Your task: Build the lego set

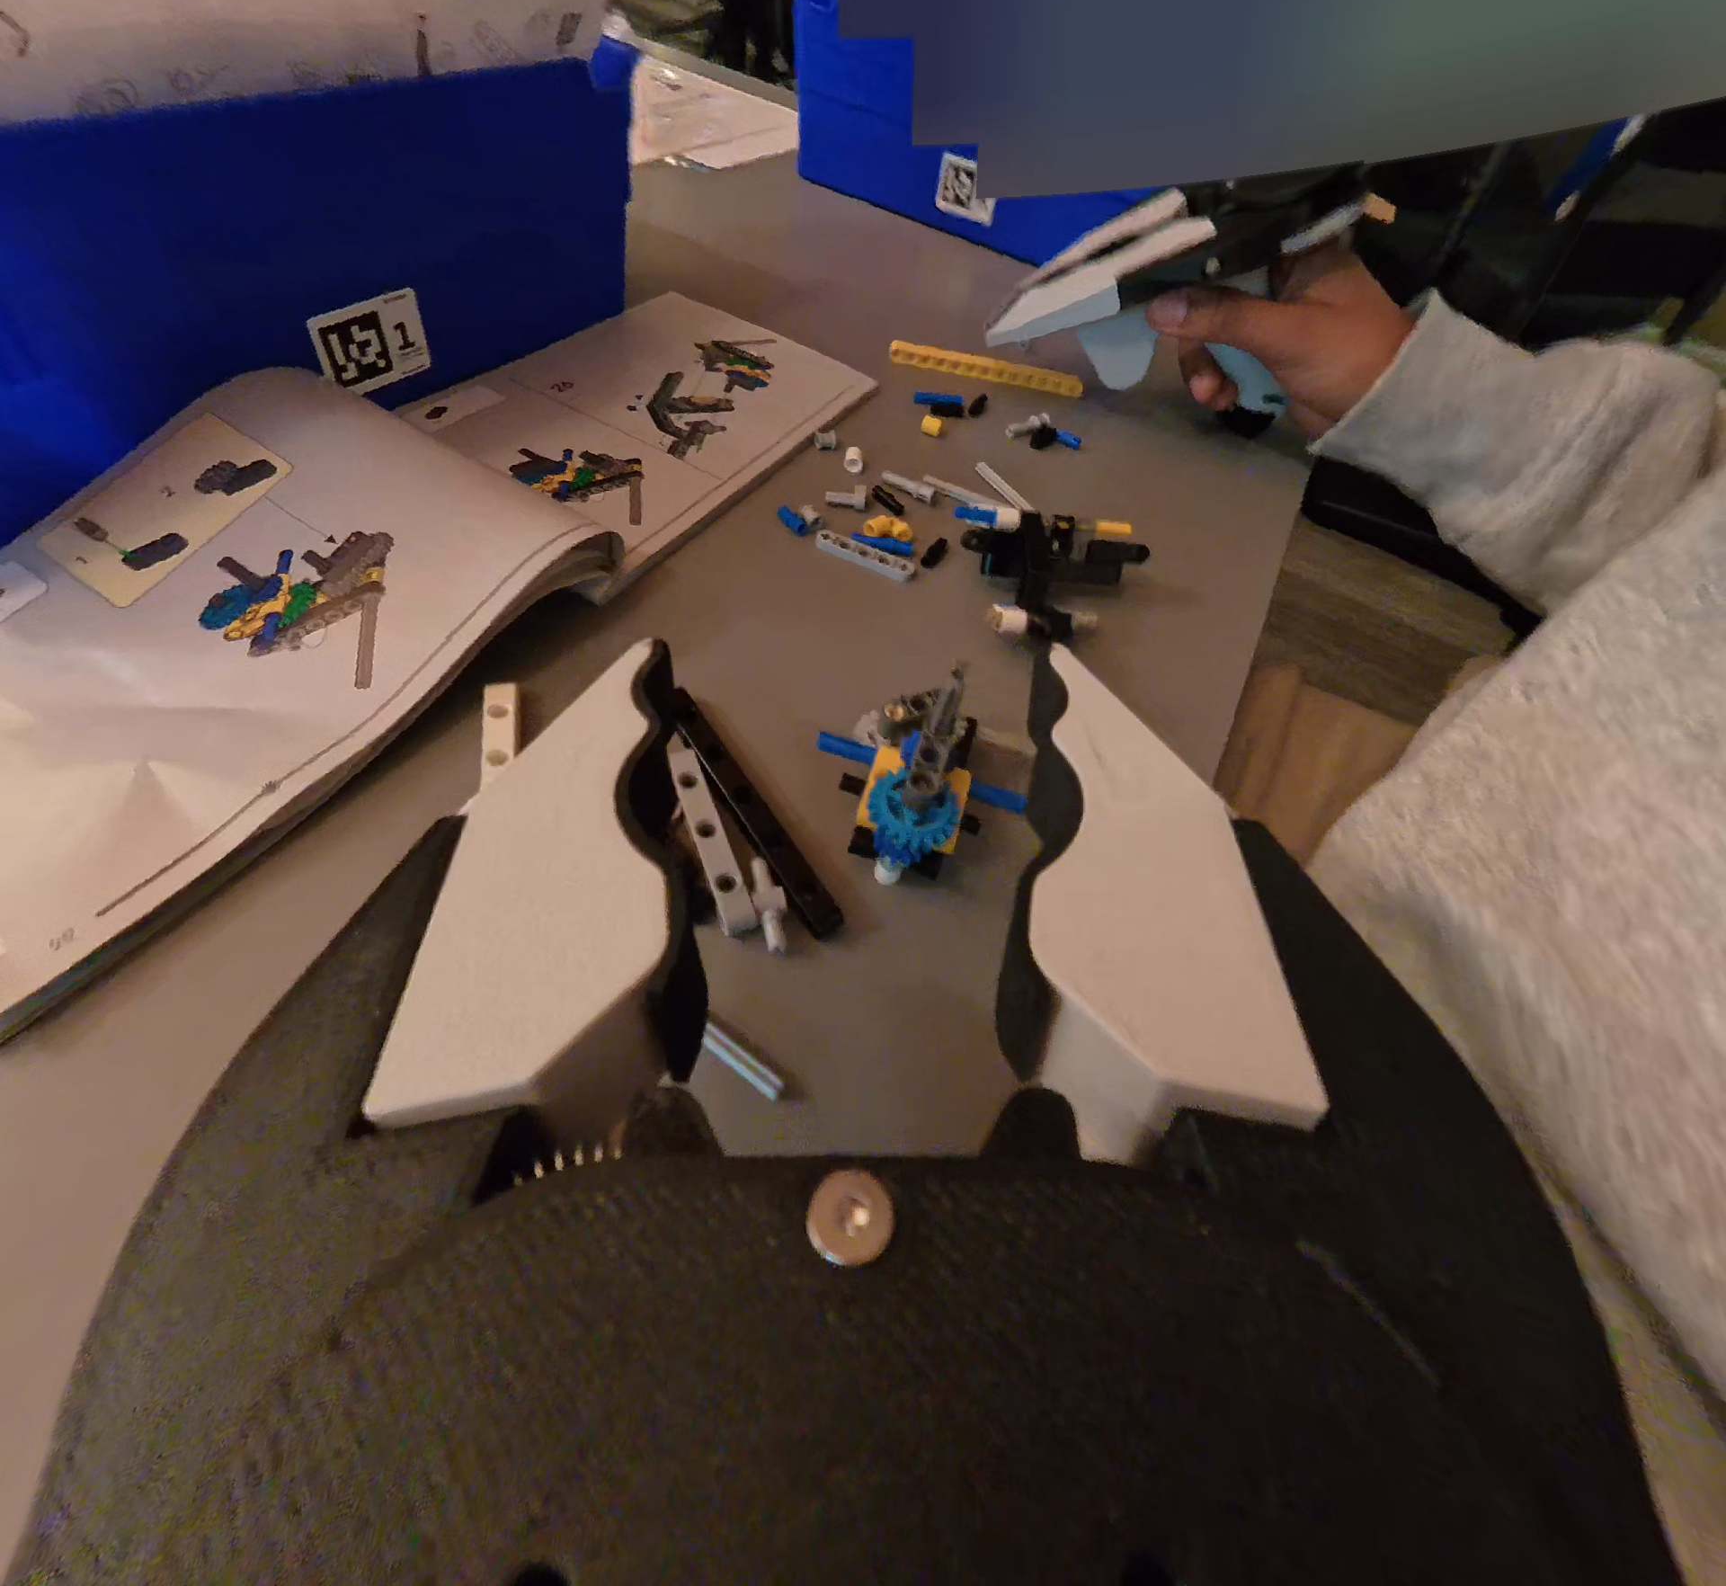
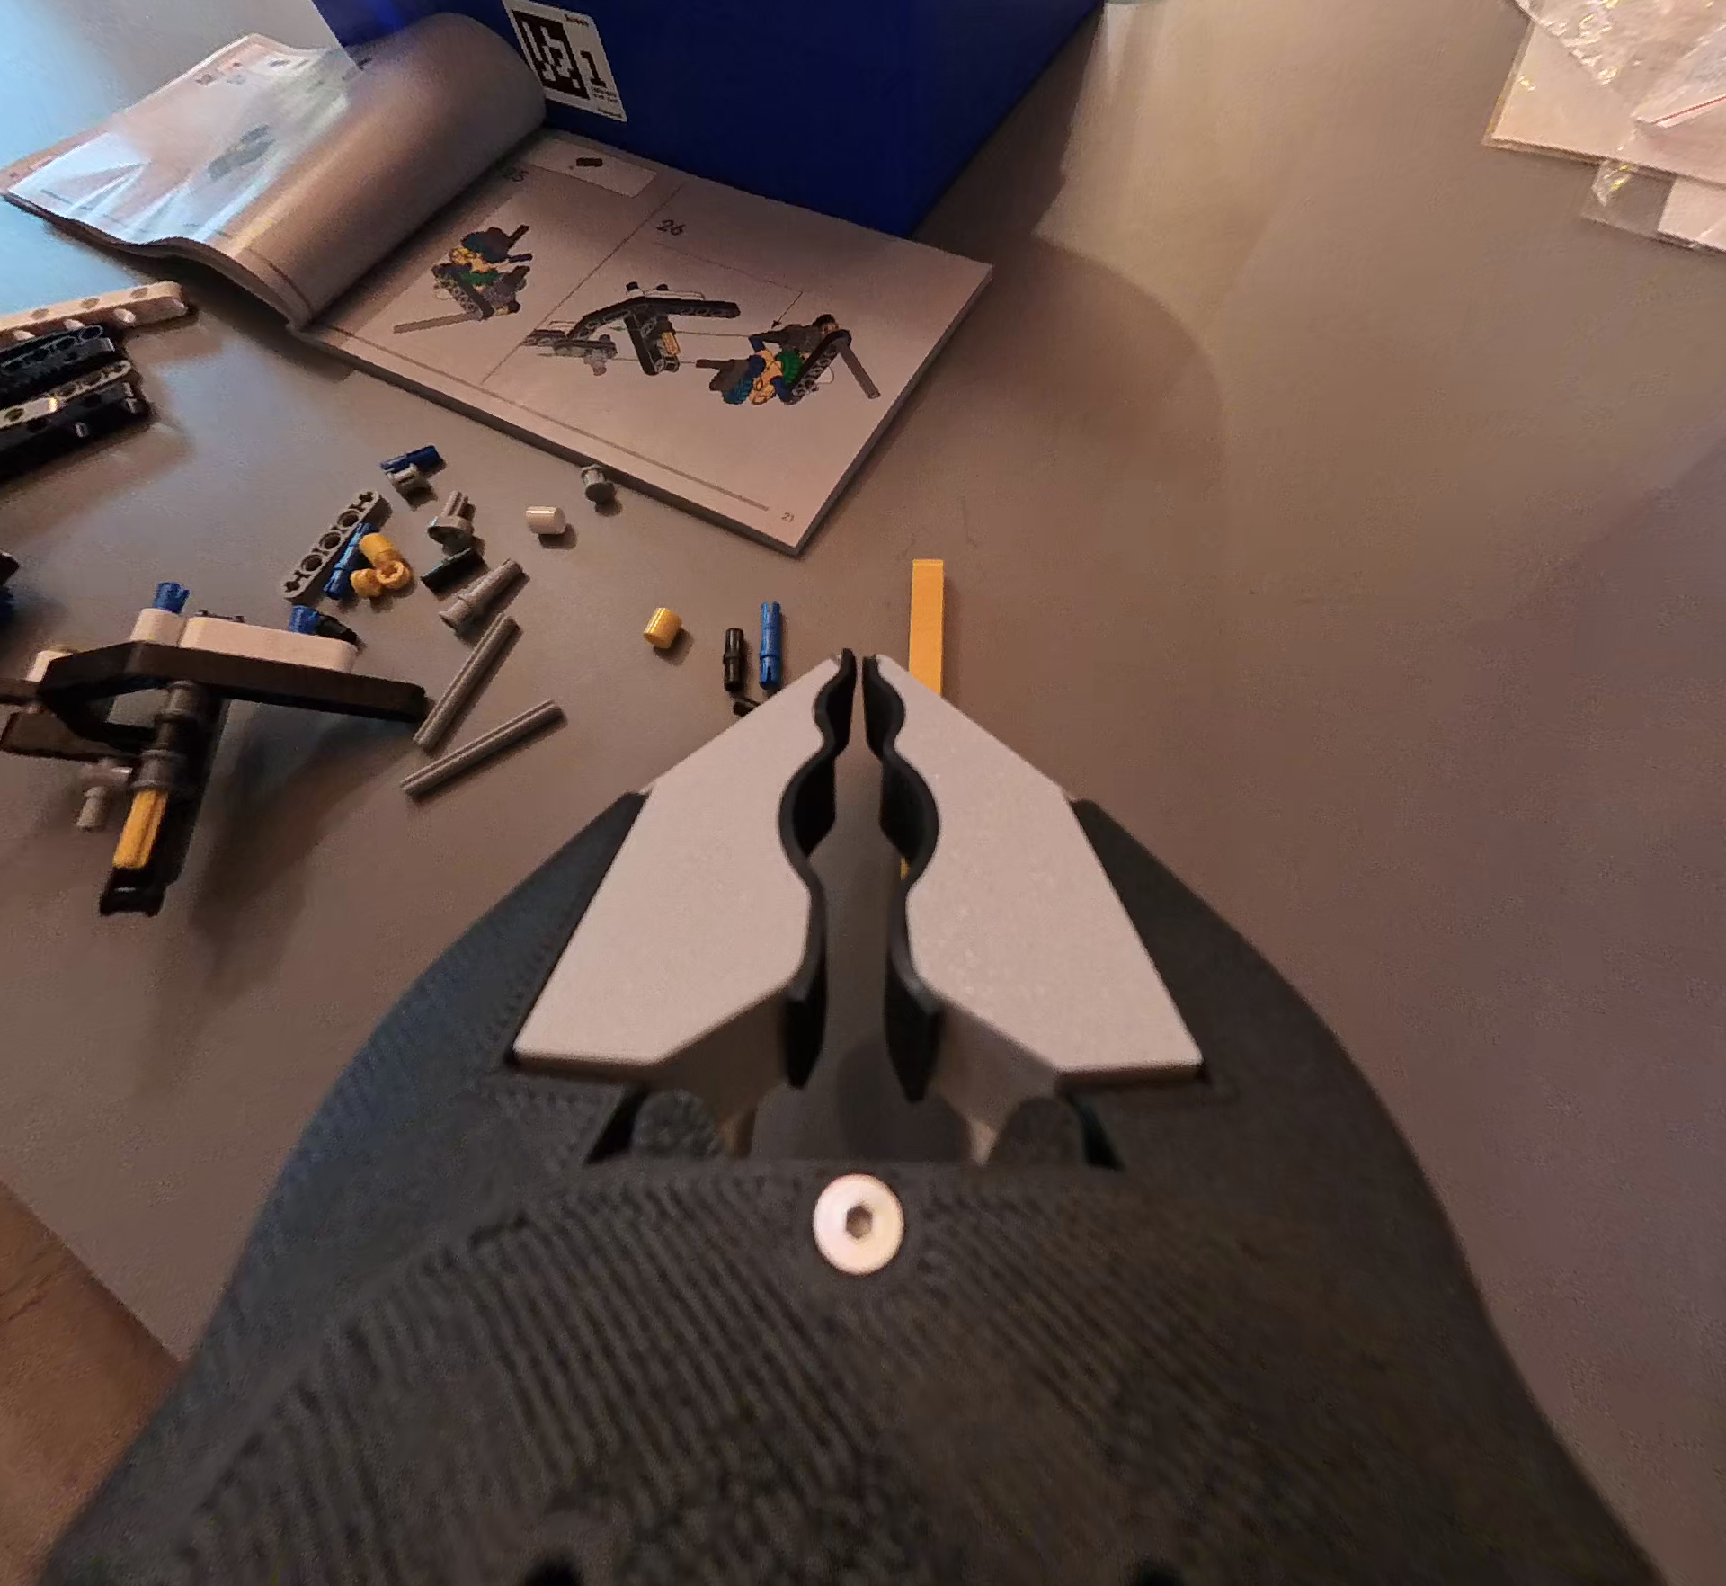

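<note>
Nearby, left tongs (image 1: 845, 869) spread over light, rigid gear assembly (image 1: 913, 780), best pinched by yellow frame; right tongs (image 2: 857, 671) pressed together.

Right gripper (image 2: 855, 665) hangs over the grey table (image 2: 1354, 607), jaws nearly closed with only a thin gap at the tips, nothing between them, and a yellow beam (image 2: 926, 618) lies flat just past the tips, partly hidden under them. Just left of the tips sit a blue pin (image 2: 770, 643), a black pin (image 2: 734, 657) and a small yellow bush (image 2: 662, 628); further left are two grey axles (image 2: 472, 714), scattered small parts and a black-and-white sub-assembly (image 2: 187, 700). An open instruction booklet (image 2: 654, 345) lies against a blue bin (image 2: 794, 28); clear plastic bags (image 2: 1625, 19) are at far right.
</note>
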Tool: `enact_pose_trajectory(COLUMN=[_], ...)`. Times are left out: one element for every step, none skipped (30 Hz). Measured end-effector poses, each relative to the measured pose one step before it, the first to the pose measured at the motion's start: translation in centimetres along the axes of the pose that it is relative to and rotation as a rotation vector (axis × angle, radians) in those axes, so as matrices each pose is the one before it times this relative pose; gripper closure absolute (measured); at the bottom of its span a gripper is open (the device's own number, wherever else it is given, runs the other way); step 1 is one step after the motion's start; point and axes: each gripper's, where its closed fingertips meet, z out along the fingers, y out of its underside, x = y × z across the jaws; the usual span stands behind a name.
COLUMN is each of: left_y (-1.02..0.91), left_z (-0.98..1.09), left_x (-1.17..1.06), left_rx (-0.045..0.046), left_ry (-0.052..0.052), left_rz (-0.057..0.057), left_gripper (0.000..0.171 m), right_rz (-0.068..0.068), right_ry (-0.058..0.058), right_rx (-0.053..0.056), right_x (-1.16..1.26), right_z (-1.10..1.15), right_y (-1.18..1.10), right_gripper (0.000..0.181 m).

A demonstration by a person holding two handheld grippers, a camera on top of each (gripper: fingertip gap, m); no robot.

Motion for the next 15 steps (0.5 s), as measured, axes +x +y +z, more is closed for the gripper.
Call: enact_pose_trajectory(left_y=[0.429,0.489,0.533,0.541,0.518,0.490,0.477,0.342,0.140,0.032,0.037,0.068,0.107,0.132,0.143], left_z=[-0.153,-0.097,-0.023,0.046,0.082,0.075,0.075,0.056,0.039,0.023,0.039,0.061,0.099,0.136,0.132], left_x=[0.335,0.293,0.396,0.445,0.291,0.156,-0.005,-0.102,-0.053,0.021,-0.077,-0.027,-0.022,-0.082,-0.077], left_rx=[-0.02592,-0.02968,-0.03299,-0.03554,-0.03394,-0.03106,-0.02769,-0.01959,-0.00907,-0.00255,-0.00273,-0.00614,-0.00892,-0.01177,-0.01284], left_ry=[0.0092,0.0063,0.0140,0.0198,0.0133,0.0062,-0.0015,-0.0066,-0.0017,0.0018,-0.0056,-0.0031,-0.0034,-0.0092,-0.0096], left_rz=[0.0311,0.0290,0.0233,0.0146,0.0067,0.0050,0.0027,-0.0002,-0.0049,-0.0023,-0.0011,0.0003,0.0022,0.0016,0.0035], left_gripper=[0.097,0.099,0.102,0.103,0.104,0.104,0.104,0.105,0.106,0.106,0.106,0.106,0.106,0.106,0.106], right_rz=[0.0010,0.0006,0.0000,-0.0007,-0.0012,-0.0015,-0.0016,-0.0015,-0.0012,-0.0008,-0.0002,0.0002,0.0000,-0.0001,-0.0001], right_ry=[-0.0005,-0.0004,0.0000,0.0001,0.0001,0.0001,-0.0001,-0.0001,-0.0001,-0.0005,-0.0011,-0.0014,-0.0013,-0.0010,-0.0008], right_rx=[0.0011,0.0009,0.0004,0.0000,-0.0001,0.0001,0.0006,0.0011,0.0013,0.0011,0.0008,0.0007,0.0014,0.0020,0.0018], right_x=[0.011,-0.004,0.006,-0.008,-0.004,-0.025,-0.006,-0.016,-0.026,-0.012,-0.025,-0.040,-0.031,-0.020,-0.023], right_z=[-0.014,-0.006,-0.004,0.002,0.001,-0.005,-0.005,-0.012,-0.015,-0.014,-0.017,-0.022,-0.024,-0.027,-0.027], right_y=[-0.014,-0.016,-0.002,-0.001,0.001,-0.008,-0.002,-0.013,-0.013,-0.013,-0.008,-0.004,-0.009,-0.014,-0.023], right_gripper=[0.181,0.181,0.181,0.181,0.181,0.181,0.181,0.181,0.181,0.181,0.181,0.181,0.181,0.181,0.181])
